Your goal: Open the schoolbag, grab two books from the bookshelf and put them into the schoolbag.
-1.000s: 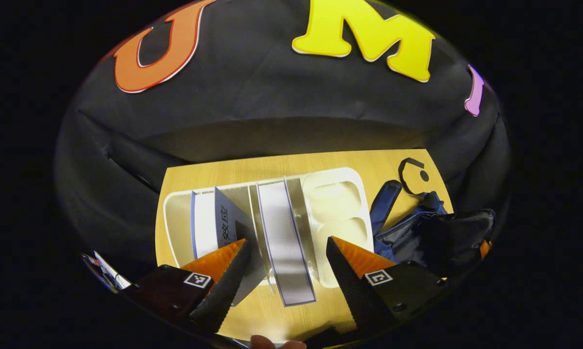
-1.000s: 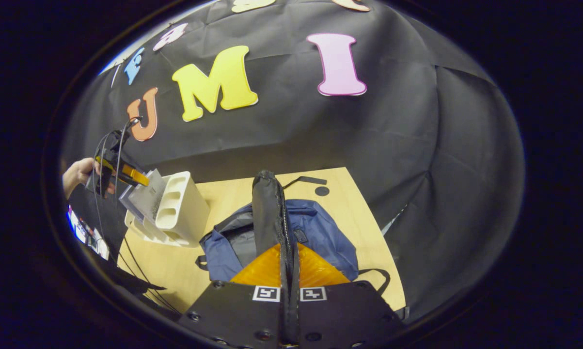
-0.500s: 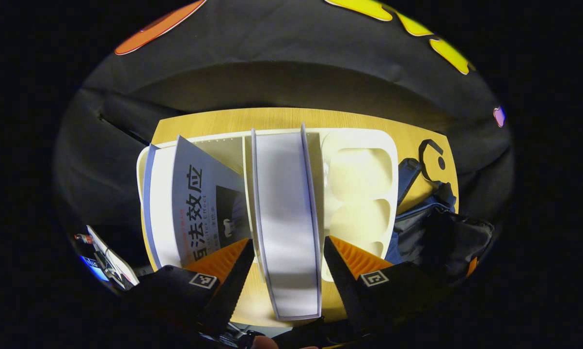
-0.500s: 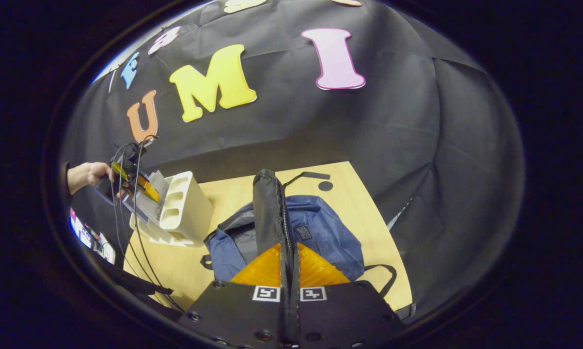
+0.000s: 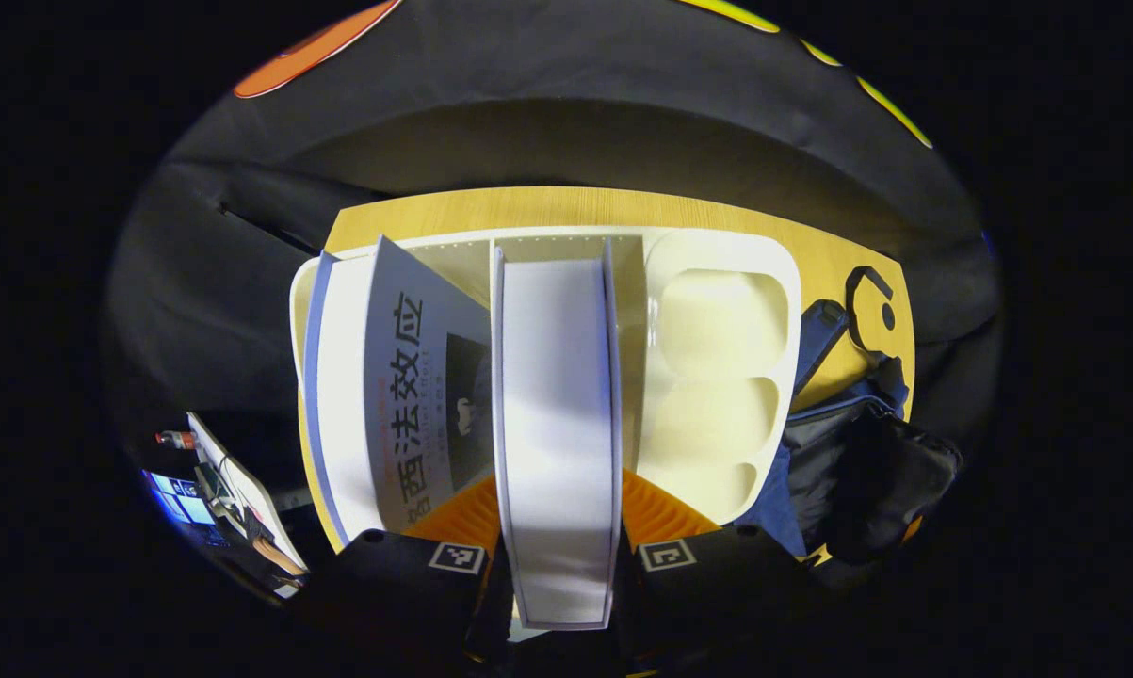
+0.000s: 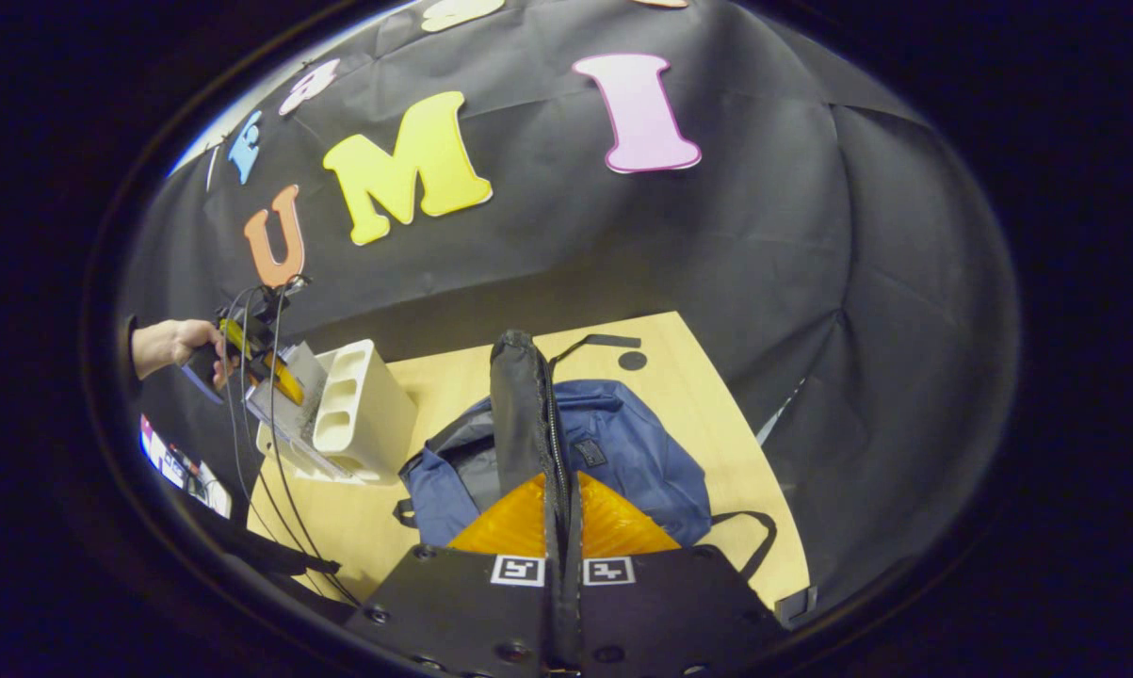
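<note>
Right gripper view: blue schoolbag [image 6: 623, 452] lies open on the wooden table [image 6: 717, 414], right gripper [image 6: 561, 513] clamped on its black flap [image 6: 519, 414], interior hidden | left gripper view: white bookshelf [image 5: 717, 320] holds two books | left gripper [image 5: 557, 513] closed on middle book [image 5: 557, 395], fingertips hidden | second book [image 5: 415, 377] leans beside it

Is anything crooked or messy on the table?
One thing: the book with the printed cover leans sideways in the white bookshelf, tipped against the upright book that the left gripper is clamped around. Nothing looks spilled or broken.
</note>
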{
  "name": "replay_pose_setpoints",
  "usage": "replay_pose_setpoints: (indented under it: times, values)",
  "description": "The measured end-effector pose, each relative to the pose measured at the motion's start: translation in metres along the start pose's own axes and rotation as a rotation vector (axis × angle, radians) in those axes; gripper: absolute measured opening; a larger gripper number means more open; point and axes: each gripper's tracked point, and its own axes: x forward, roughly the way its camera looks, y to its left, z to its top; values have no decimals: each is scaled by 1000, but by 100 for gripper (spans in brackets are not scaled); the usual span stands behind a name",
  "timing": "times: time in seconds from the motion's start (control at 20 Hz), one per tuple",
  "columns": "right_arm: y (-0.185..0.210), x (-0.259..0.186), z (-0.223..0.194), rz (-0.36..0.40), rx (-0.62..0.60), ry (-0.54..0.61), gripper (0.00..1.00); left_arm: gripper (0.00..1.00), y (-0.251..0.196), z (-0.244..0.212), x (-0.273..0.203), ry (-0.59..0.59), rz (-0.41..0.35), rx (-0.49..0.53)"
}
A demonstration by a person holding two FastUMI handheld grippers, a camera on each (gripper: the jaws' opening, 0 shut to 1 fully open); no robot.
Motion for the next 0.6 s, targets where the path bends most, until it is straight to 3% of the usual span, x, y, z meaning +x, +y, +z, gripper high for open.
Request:
replay_pose_setpoints:
  times: [0.05, 0.5, 0.6]
  values:
    - [1, 0, -2, 3, 2, 0, 2, 41, 0, -3, -7, -8, -3, 4]
    - [3, -4, -1, -16, 5, -3, 0, 45, 27, -85, -126, -75, -124, 27]
    - [6, -5, -1, -18, 12, -3, 0, 45, 33, -117, -147, -97, -198, 10]
